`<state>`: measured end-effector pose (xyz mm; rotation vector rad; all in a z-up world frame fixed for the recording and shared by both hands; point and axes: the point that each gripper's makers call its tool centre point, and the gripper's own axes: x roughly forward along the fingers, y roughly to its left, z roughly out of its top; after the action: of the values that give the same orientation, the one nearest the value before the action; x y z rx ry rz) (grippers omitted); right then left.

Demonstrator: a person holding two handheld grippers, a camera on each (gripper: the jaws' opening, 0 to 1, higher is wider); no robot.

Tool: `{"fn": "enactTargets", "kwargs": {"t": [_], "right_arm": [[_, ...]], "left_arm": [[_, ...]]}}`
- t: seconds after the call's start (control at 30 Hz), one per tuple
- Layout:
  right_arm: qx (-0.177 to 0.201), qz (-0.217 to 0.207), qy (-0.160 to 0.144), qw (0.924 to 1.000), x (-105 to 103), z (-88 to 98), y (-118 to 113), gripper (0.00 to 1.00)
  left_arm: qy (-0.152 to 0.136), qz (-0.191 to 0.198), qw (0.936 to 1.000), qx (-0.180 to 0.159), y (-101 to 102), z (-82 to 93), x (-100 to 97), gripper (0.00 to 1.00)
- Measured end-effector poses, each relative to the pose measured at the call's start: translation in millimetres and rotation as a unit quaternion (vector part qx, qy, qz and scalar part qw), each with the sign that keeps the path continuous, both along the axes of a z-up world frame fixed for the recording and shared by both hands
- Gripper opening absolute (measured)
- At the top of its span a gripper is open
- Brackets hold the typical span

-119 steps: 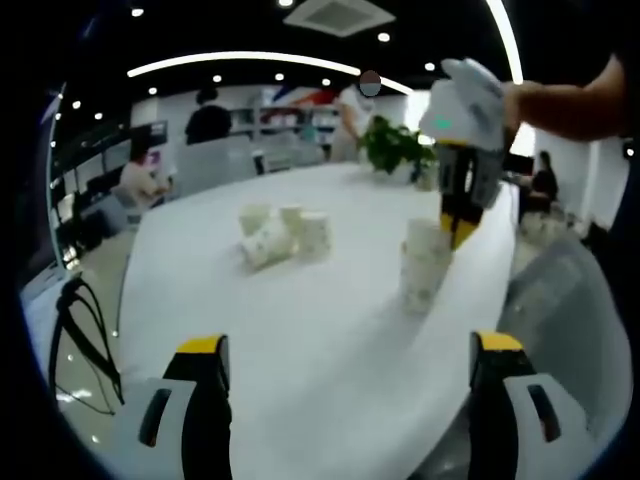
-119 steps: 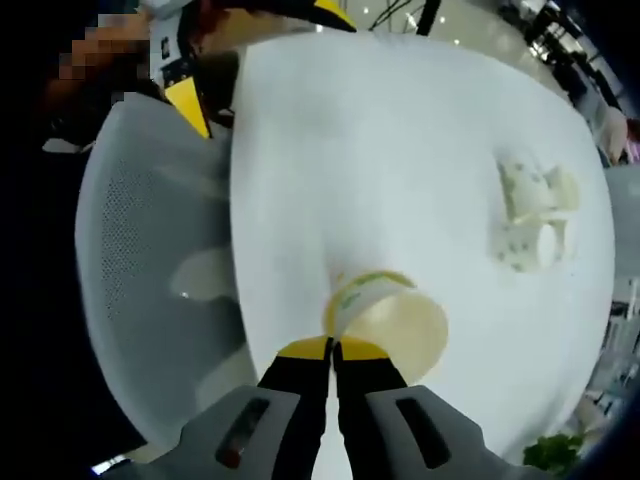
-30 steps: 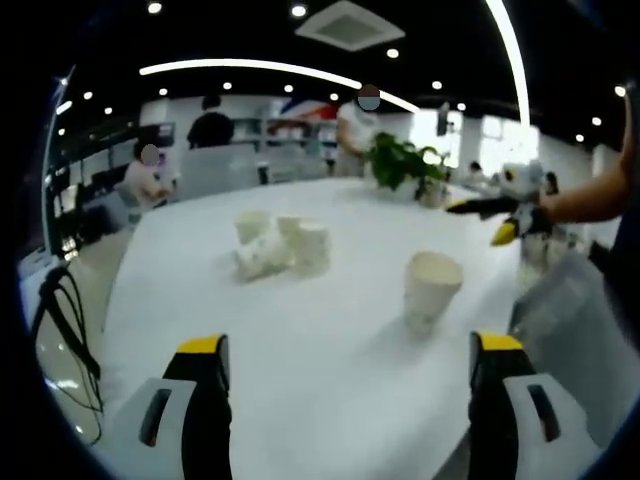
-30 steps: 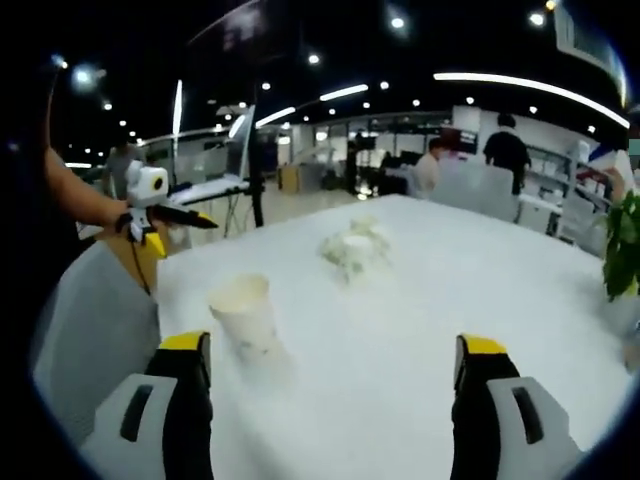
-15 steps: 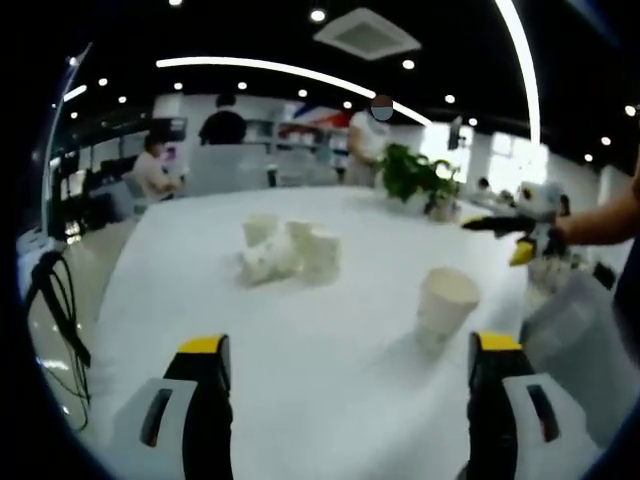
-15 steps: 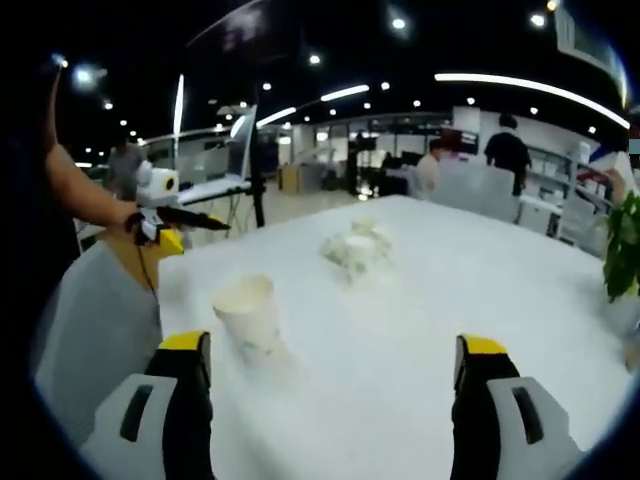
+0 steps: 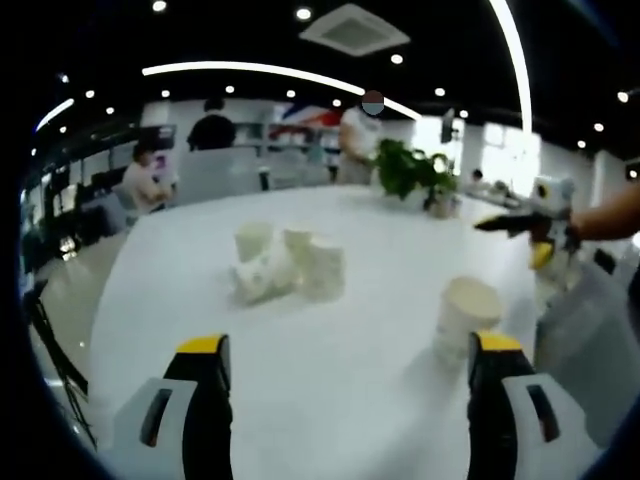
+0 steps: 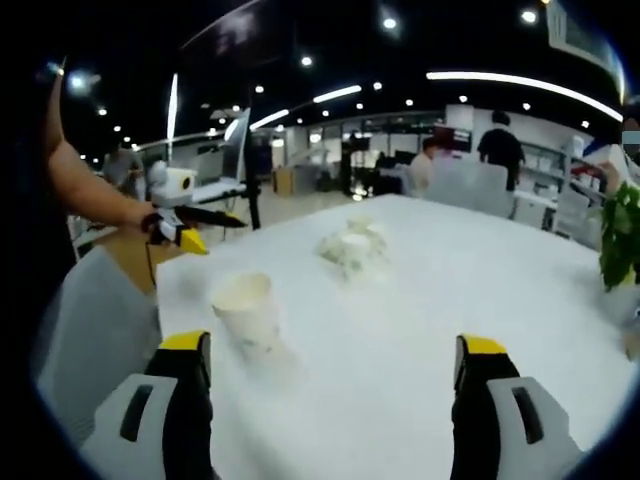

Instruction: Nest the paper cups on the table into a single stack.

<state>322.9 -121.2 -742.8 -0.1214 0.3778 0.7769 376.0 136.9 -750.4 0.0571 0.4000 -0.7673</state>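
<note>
The white desk (image 7: 330,370) carries a cluster of paper cups (image 7: 285,265) ahead of the left tongs (image 7: 345,400), well apart from them. The cup stack (image 8: 245,308) stands upright near the right tongs (image 8: 335,400). Both tongs are spread apart, empty. No legible writing.

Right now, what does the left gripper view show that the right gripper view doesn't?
Left gripper view: bright windows behind the right gripper. Right gripper view: a dark screen on a stand, behind the left gripper. Both: the table, the cup stack, the loose cups, the plant, and each gripper's own jaws, open.
</note>
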Motion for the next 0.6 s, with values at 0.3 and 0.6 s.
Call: {"fn": "enactTargets", "kwargs": {"t": [0.3, 0.6], "right_arm": [[0.003, -0.01, 0.002, 0.9999, 0, -0.7, -6, 1.0], [0.007, -0.013, 0.007, 0.9999, -2, -2.4, -7, 1.0]], "left_arm": [[0.001, -0.016, 0.9997, 0.02, -4, 1.2, 24.4, 0.98], [-0.009, -0.062, 0.9956, 0.07, -21, 4.3, 49.4, 0.99]]}}
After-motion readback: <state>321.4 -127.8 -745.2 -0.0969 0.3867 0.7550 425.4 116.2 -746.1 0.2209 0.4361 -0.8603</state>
